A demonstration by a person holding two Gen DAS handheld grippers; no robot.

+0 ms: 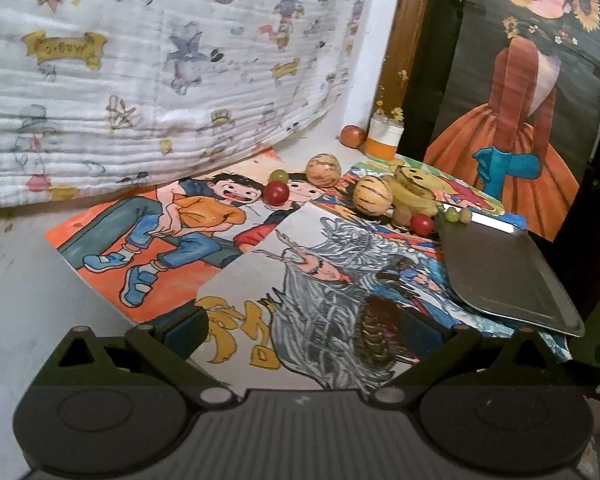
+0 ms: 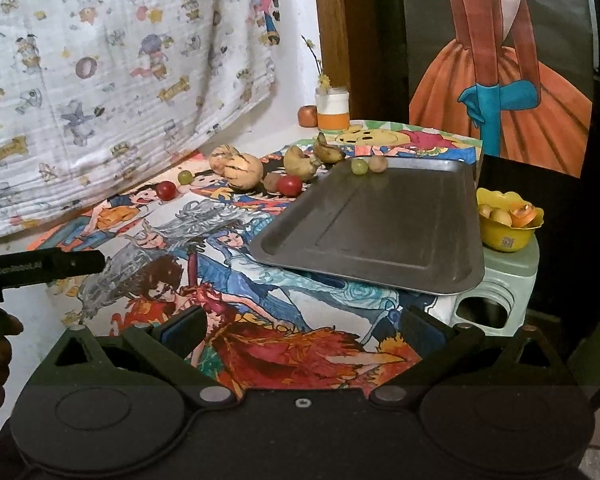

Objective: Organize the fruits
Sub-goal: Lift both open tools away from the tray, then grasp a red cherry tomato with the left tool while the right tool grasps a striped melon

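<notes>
A steel tray lies on cartoon posters; a green grape and a brown fruit sit at its far edge. It also shows in the left wrist view. Beyond it lie two striped melons, red tomatoes, a green grape and bananas. My left gripper is open and empty, well short of the fruit. My right gripper is open and empty, in front of the tray.
A white and orange jar and an orange fruit stand at the back wall. A yellow bowl of scraps sits on a stool to the right. A patterned cloth hangs at the left. The left gripper's body shows at the left.
</notes>
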